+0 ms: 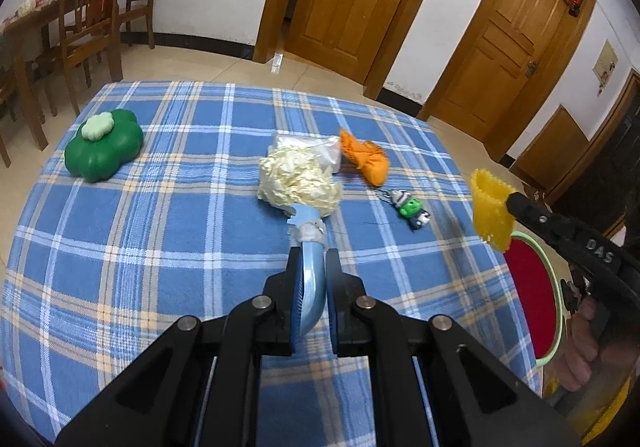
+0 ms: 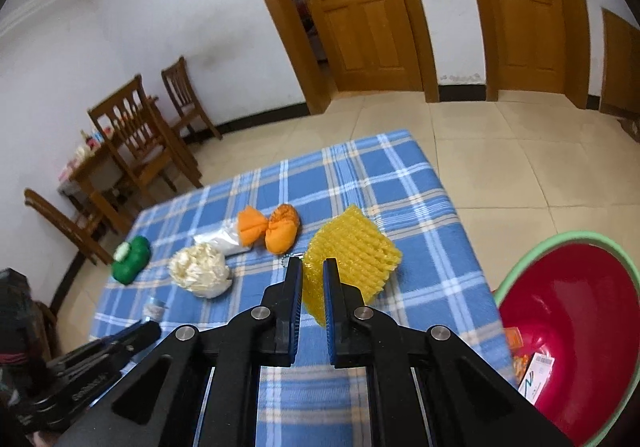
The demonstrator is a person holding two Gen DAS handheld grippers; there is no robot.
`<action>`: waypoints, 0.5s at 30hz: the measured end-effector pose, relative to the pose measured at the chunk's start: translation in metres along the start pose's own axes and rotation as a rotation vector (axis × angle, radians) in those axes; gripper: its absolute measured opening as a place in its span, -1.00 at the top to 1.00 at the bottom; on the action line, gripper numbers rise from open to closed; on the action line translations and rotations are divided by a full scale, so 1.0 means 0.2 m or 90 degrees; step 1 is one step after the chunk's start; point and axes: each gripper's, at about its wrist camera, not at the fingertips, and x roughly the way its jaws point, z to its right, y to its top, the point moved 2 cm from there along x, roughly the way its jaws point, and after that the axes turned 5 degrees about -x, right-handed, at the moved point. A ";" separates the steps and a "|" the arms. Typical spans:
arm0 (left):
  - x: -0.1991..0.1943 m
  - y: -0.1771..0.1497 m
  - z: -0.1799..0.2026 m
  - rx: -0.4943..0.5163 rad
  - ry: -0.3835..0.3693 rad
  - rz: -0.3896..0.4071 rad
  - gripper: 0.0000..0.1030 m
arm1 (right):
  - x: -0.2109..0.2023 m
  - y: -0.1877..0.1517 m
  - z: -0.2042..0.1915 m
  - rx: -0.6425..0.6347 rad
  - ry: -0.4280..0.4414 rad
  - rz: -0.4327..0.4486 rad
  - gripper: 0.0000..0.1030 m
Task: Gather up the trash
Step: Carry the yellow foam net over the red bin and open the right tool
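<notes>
Left gripper [image 1: 307, 259] pinches a curved blue plastic piece [image 1: 310, 283], frame bottom centre, checked tablecloth [image 1: 160, 247] beneath. Right gripper [image 2: 312, 267] clamps yellow foam net [image 2: 352, 255], centre frame; red bin [image 2: 568, 327] lower right.

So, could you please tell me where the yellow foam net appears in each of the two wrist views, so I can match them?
Left wrist view: the yellow foam net is at the right edge, held up off the table by the right gripper.
Right wrist view: the net is at centre, pinched at its near corner between the fingers.
Shared landmark: the orange cloth bundle on the blue plaid tablecloth.
</notes>
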 end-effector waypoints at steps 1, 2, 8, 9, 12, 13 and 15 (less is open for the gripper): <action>-0.01 0.00 0.01 0.003 -0.002 0.002 0.81 | -0.03 0.00 0.01 0.006 0.002 0.006 0.81; -0.03 -0.01 0.03 0.006 -0.003 0.004 0.81 | -0.05 0.00 0.02 0.010 0.002 0.010 0.81; -0.09 -0.03 0.12 0.028 -0.020 0.009 0.81 | -0.25 -0.05 0.13 0.049 -0.012 0.049 0.80; -0.09 -0.03 0.14 0.032 -0.023 0.009 0.81 | -0.29 -0.07 0.16 0.060 -0.018 0.056 0.80; -0.10 -0.05 0.21 0.047 -0.037 0.003 0.81 | -0.37 -0.11 0.25 0.088 -0.037 0.065 0.80; -0.10 -0.06 0.24 0.052 -0.044 -0.001 0.81 | -0.39 -0.12 0.27 0.094 -0.043 0.067 0.80; -0.09 -0.07 0.29 0.064 -0.054 -0.010 0.81 | -0.43 -0.16 0.33 0.113 -0.060 0.071 0.80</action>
